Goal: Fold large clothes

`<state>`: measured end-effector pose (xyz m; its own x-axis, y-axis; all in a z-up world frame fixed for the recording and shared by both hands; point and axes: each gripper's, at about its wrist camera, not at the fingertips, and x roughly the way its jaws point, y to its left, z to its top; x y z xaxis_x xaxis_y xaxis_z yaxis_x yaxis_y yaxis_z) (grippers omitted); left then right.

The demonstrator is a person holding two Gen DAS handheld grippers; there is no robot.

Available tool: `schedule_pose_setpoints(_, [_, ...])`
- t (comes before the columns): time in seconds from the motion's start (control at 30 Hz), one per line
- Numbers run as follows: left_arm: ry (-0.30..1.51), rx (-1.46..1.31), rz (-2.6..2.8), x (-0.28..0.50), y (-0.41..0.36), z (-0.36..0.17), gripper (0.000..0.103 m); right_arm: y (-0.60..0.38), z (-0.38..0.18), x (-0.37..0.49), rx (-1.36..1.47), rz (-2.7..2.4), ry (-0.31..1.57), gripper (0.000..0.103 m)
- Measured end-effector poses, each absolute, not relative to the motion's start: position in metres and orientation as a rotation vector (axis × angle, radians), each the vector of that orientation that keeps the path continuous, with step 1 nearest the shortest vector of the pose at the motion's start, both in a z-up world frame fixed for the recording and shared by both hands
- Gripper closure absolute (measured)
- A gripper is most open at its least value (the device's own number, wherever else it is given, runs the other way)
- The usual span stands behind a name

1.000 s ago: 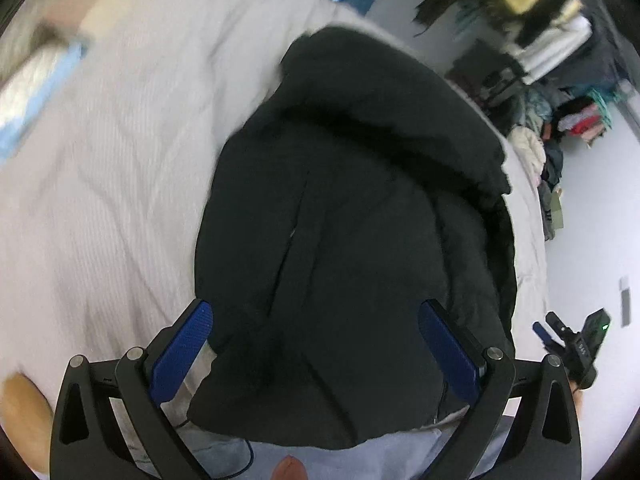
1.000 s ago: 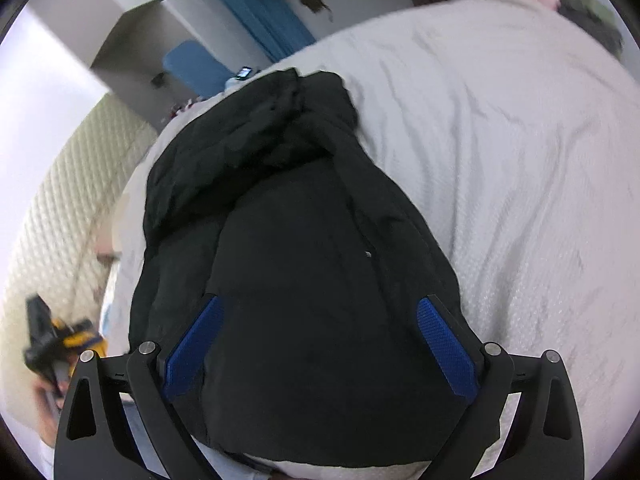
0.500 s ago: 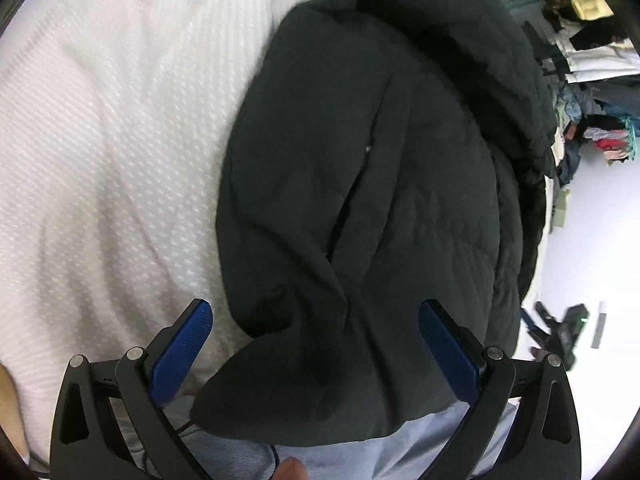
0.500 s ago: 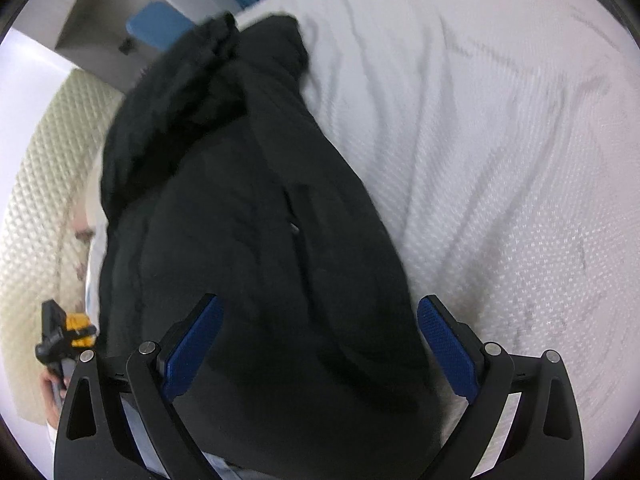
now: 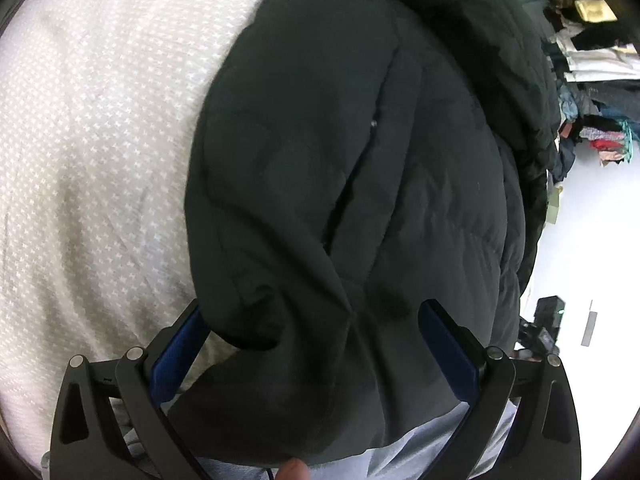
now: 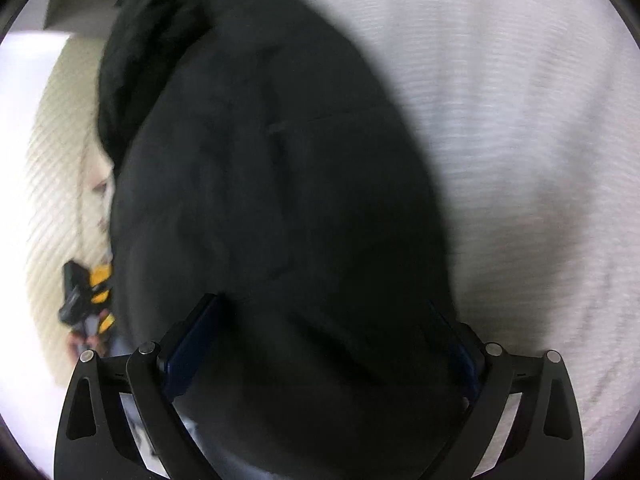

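Note:
A black padded jacket [image 5: 360, 160] lies lengthwise on a white textured bedspread [image 5: 100, 140], with its hood at the far end. My left gripper [image 5: 310, 312] is open wide, low over the jacket's near hem, and bunched fabric bulges between its blue pads [image 5: 448, 352]. The right wrist view is blurred. There the jacket [image 6: 280, 180] fills the middle, and my right gripper [image 6: 322, 304] is open wide with the near hem between its fingers. Each view shows the other gripper small at the side: the right one [image 5: 540, 332] and the left one [image 6: 86, 296].
Piles of clothes [image 5: 592, 80] sit beyond the bed's right side above a pale floor. A cream quilted headboard [image 6: 52, 160] lies left of the jacket. Light blue trousers [image 5: 420, 452] of the person show under the near hem. The bedspread [image 6: 520, 160] stretches to the right.
Both grippers have dropped closer to the jacket's near hem, which now reaches between their fingers. Both jaws have stayed wide. The jacket's lower edge has bunched up.

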<state>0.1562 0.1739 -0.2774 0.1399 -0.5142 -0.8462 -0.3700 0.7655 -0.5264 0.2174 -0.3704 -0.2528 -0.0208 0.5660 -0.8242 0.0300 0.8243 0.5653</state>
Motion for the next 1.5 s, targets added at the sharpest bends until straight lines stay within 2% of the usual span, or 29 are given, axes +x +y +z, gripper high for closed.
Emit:
schedule_pose_setpoints(0.33, [1.411, -0.761, -0.087, 0.150, 0.170, -0.275, 0.002, -0.310, -0.199, 0.212, 0.465, 0.687, 1.442, 0.000])
schedule_pose_setpoints(0.57, [1.398, -0.738, -0.088, 0.151, 0.165, -0.277, 0.002, -0.317, -0.227, 0.228, 0.456, 0.517, 1.518, 0.000])
schedule_pose_setpoints(0.87, [1.356, -0.741, -0.049, 0.150, 0.172, -0.274, 0.011, -0.324, -0.249, 0.230, 0.460, 0.522, 1.571, 0.000])
schedule_pose_setpoints(1.0, [1.333, -0.762, -0.090, 0.153, 0.170, -0.273, 0.020, -0.287, -0.231, 0.225, 0.444, 0.661, 1.524, 0.000])
schedule_pose_setpoints(1.1, [1.295, -0.798, -0.157, 0.154, 0.168, -0.270, 0.035, -0.271, -0.215, 0.220, 0.414, 0.720, 1.465, 0.002])
schedule_pose_setpoints(1.17, [1.283, -0.814, -0.186, 0.156, 0.167, -0.269, 0.039, -0.272, -0.207, 0.219, 0.436, 0.735, 1.414, 0.009])
schedule_pose_setpoints(1.23, [1.255, -0.833, -0.213, 0.158, 0.168, -0.267, 0.041, -0.279, -0.199, 0.220, 0.455, 0.743, 1.360, 0.027])
schedule_pose_setpoints(1.27, [1.254, -0.834, -0.216, 0.161, 0.166, -0.267, 0.042, -0.284, -0.199, 0.219, 0.456, 0.738, 1.348, 0.031])
schedule_pose_setpoints(1.33, [1.259, -0.848, -0.210, 0.167, 0.164, -0.272, 0.044, -0.286, -0.200, 0.221, 0.452, 0.710, 1.338, 0.050])
schedule_pose_setpoints(1.5, [1.259, -0.844, -0.179, 0.170, 0.161, -0.276, 0.058, -0.286, -0.196, 0.217, 0.419, 0.695, 1.294, 0.074])
